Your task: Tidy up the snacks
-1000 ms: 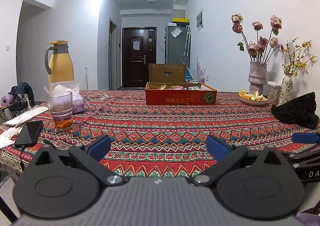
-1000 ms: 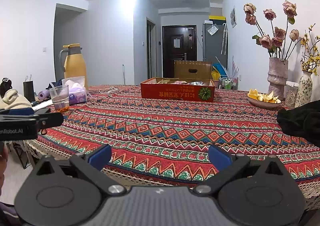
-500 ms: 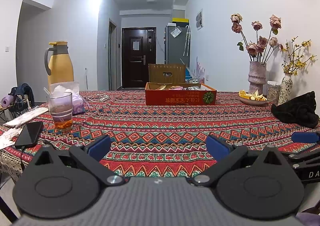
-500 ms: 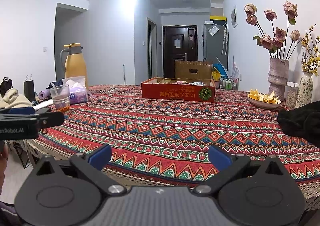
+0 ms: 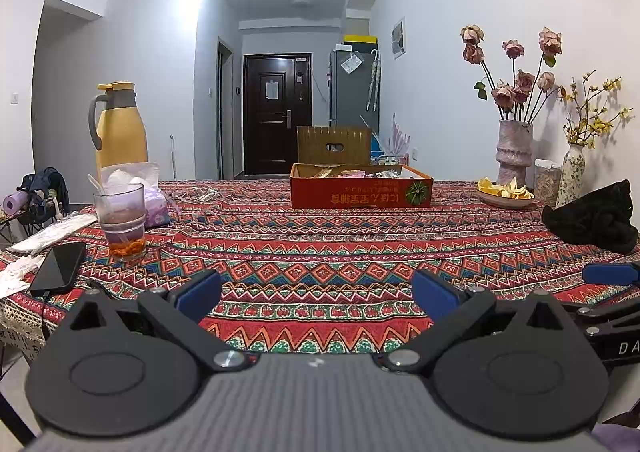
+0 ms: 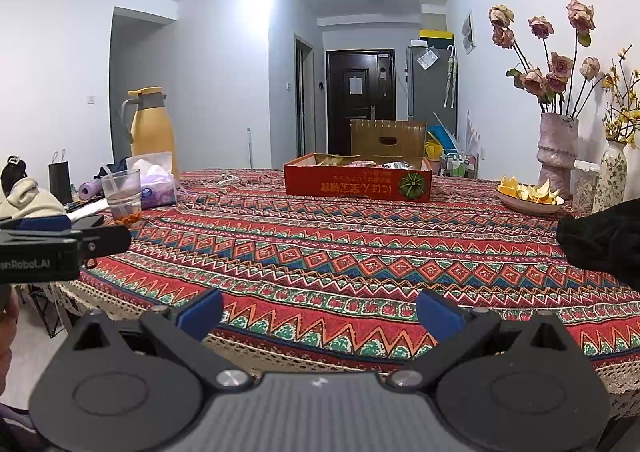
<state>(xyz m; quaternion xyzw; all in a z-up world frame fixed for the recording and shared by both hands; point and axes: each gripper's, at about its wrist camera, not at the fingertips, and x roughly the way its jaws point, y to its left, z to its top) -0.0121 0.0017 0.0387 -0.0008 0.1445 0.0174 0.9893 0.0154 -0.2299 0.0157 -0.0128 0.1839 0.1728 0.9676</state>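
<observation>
Red box [image 5: 361, 192] holds snack packets, kinds unclear; left gripper [image 5: 316, 294], right gripper [image 6: 319, 312] jaws apart.

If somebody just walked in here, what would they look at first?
Probably the bright zigzag tablecloth covering the whole table, and the red snack box sitting at its far middle. Then the tall yellow jug at the far left, and the pink roses in a vase by the right wall.

- Woven tablecloth [image 5: 320, 248]: red, teal, orange zigzag bands.
- Shallow cardboard snack box [image 5: 361, 192]: red, green emblem.
- Tall thermos jug [image 5: 119, 124]: yellow, grey handle.
- Crumpled cloth [image 5: 592, 216]: seemingly black.
</observation>
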